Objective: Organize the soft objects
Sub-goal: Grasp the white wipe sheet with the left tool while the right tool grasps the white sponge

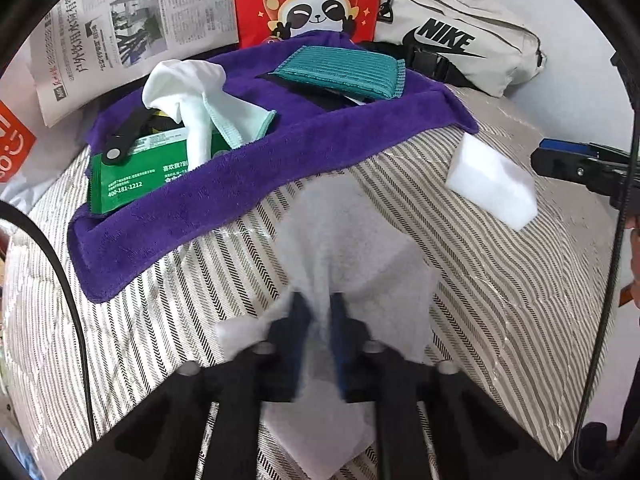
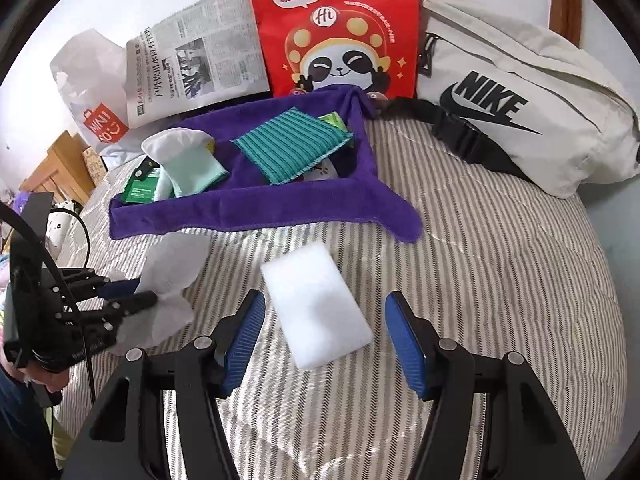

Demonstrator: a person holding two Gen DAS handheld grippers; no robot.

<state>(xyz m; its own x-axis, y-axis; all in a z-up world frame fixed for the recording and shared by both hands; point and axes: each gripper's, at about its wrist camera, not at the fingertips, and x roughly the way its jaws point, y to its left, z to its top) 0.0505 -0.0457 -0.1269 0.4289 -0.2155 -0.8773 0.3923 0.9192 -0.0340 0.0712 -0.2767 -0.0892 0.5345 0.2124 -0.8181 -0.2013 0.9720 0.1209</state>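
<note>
Tissue (image 1: 344,240), thin, limp and easily torn, is pinched near its edge by the left gripper (image 1: 318,344) above the striped bedspread (image 1: 500,280). Light, springy sponge (image 2: 316,304) lies between the right gripper's (image 2: 324,344) wide jaws, best squeezed across its long sides.

Lying plush and matt: purple cloth (image 2: 256,204); beside it, spongy white foam block (image 2: 316,308), glossy red paper bag (image 2: 336,28), woven striped bedcover (image 2: 500,280).
</note>
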